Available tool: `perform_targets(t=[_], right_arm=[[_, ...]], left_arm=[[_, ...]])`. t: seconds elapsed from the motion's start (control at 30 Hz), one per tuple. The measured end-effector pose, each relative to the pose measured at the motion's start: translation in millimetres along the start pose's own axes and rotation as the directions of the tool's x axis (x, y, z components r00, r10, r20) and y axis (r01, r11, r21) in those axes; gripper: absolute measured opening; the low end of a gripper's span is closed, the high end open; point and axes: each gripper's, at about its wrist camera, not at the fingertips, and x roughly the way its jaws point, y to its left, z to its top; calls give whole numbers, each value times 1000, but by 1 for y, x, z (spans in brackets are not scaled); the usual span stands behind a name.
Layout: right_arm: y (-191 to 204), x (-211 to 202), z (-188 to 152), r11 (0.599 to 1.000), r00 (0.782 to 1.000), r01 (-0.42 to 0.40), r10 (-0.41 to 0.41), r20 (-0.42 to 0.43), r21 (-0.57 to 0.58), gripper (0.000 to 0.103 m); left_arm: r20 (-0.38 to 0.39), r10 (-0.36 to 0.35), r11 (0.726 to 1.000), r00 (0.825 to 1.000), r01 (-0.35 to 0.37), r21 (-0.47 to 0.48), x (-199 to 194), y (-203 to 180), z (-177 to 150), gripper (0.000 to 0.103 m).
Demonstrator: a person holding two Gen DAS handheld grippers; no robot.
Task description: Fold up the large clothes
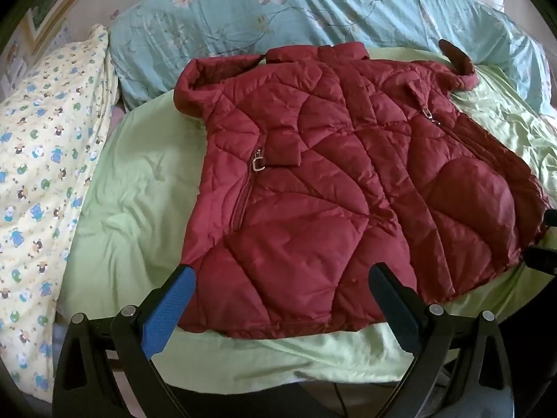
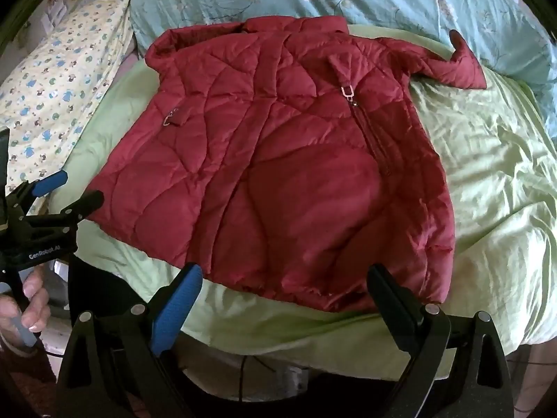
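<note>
A dark red quilted puffer jacket (image 1: pixel 330 181) lies spread flat, front up, on a light green sheet (image 1: pixel 139 188), collar at the far side, hem near me. It also shows in the right wrist view (image 2: pixel 278 167). Its right sleeve end (image 2: pixel 463 66) sticks out at the far right. My left gripper (image 1: pixel 282 275) is open and empty, just above the hem at the jacket's near left. My right gripper (image 2: pixel 283 275) is open and empty, over the hem at the near right. The left gripper (image 2: pixel 73 188) shows at the left edge of the right wrist view.
A yellow patterned pillow (image 1: pixel 45 160) lies at the left. A pale blue floral duvet (image 1: pixel 313 10) lies bunched behind the jacket. The green sheet (image 2: pixel 487 181) is wrinkled to the right of the jacket. The bed's near edge runs below the grippers.
</note>
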Motion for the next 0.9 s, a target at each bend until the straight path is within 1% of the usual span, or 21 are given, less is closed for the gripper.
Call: perform_targets(t=[0.2,0.3,0.33,0.37,0.6,0.63,0.77,0.83,0.9], right_arm=[[1,-2,0,1000,1000,-3,3,-1,-4,97],[-1,0,2,1000,1000,-3,4,5,-2,97],[-3,0,1,1000,1000,-5,5,6,0,97],[-4,-1,1,1000,1000,-7,7,8,4,97],[-4,-1,2,1000,1000,-15,15,25,15,97],[-3,0,1,1000,1000,-1,0,16,10,97],[-2,0,1,1000,1000,8,-8,17,-1,97],[-1,0,1,1000,1000,27,-26,9,-13,97],[-2,0,1,1000,1000,3,-3,-22,6,97]], left_arm=[[0,-2,1000,1000,2,1,3,0,2,101],[2,6,1000,1000,-6,-10,-1,-8,-1,101],[-2,-6,1000,1000,6,-4,0,0,-1,101],[-3,-8,1000,1000,8,-6,0,0,-1,101],[0,4,1000,1000,-4,0,4,-1,-1,101],[-1,3,1000,1000,-3,1,5,-1,-1,101],[0,-5,1000,1000,5,-1,2,-1,-1,101],[10,-4,1000,1000,4,-2,1,-2,-1,101],[11,2,1000,1000,-2,3,0,-2,-1,101]])
